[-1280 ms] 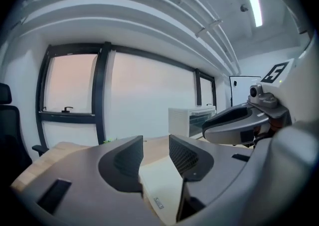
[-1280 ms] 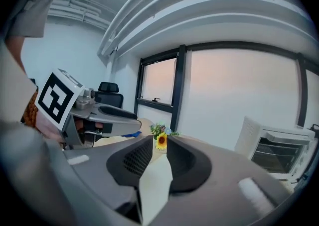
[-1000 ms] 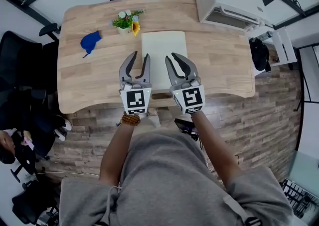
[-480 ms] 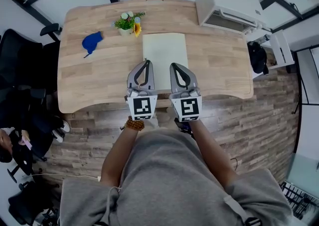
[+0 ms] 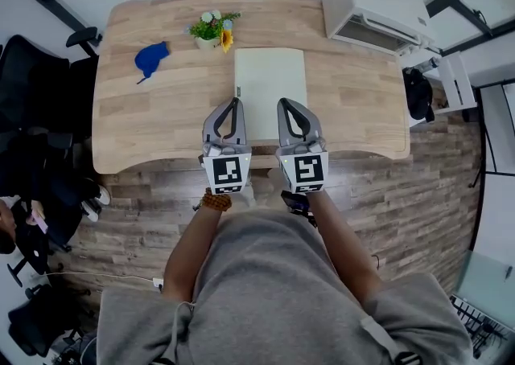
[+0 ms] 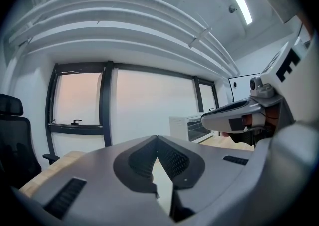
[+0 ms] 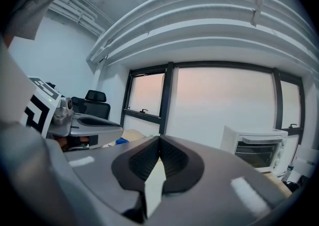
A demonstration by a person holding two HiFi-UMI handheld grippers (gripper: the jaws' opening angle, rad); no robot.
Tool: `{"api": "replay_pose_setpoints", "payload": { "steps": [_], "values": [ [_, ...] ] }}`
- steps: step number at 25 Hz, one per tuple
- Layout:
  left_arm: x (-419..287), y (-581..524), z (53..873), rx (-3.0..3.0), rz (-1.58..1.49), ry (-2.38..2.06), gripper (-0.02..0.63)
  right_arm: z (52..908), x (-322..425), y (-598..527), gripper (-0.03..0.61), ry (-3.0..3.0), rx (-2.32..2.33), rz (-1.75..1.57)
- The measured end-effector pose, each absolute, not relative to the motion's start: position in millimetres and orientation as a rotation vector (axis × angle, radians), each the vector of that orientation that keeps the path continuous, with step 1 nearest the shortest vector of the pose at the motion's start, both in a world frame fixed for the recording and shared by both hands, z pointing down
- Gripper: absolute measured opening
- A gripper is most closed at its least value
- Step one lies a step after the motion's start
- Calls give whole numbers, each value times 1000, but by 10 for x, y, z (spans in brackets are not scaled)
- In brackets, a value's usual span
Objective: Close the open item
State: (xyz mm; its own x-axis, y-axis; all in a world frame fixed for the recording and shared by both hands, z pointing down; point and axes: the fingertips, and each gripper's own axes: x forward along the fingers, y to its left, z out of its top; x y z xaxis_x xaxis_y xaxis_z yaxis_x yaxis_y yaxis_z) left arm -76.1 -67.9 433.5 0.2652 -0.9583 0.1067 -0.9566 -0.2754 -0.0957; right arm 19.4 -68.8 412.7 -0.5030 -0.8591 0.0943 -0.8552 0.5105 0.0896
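Observation:
A cream rectangular book or pad (image 5: 270, 80) lies flat in the middle of the wooden table (image 5: 161, 126). A white oven (image 5: 374, 6) with a dark glass front stands at the table's far right corner; it also shows in the right gripper view as the oven (image 7: 255, 151). My left gripper (image 5: 236, 101) and right gripper (image 5: 282, 103) hang side by side over the pad's near end, both shut with nothing between the fingers. In their own views the left gripper (image 6: 157, 138) and right gripper (image 7: 160, 138) show tips that meet, with only the pale pad beyond.
A blue cloth (image 5: 151, 59) lies at the far left of the table, and a small pot of flowers (image 5: 212, 30) stands just left of the pad's far end. A black office chair (image 5: 32, 90) stands left of the table. The table's near edge (image 5: 257, 164) runs under my grippers.
Both grippers stood open a second ago and are now shut on nothing. The left gripper has drawn in to the right, closer to the pad.

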Motion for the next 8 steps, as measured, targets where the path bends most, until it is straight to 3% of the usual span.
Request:
{"api": "replay_pose_setpoints", "payload": {
  "steps": [8],
  "values": [
    [-924,-668,4459,-2479,-246,1934,9,4213,107,-678,11,-2629,1423,-51]
  ]
}}
